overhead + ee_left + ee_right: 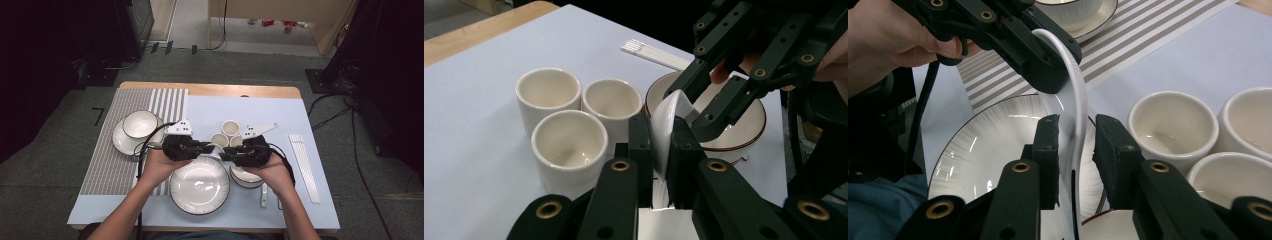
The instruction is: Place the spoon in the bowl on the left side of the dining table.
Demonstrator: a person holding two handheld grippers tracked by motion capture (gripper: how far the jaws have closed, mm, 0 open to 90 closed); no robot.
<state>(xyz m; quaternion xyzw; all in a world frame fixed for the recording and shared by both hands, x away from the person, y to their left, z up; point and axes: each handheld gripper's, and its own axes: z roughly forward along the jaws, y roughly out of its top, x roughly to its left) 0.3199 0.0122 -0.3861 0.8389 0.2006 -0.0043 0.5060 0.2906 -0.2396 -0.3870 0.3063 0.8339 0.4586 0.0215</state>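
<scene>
Together the two grippers hold a white spoon (1074, 95) in the air above the big ribbed plate (199, 186), just near of the three cups (569, 120). The left gripper (663, 150) has its jaws clamped tight on one end of the spoon. The right gripper (1075, 150) has its jaws parted around the other end, with a clear gap at the right pad.

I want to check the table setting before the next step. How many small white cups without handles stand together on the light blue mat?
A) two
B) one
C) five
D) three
D: the high view shows three white cups grouped behind the large plate, and the left gripper view shows the same three.
</scene>
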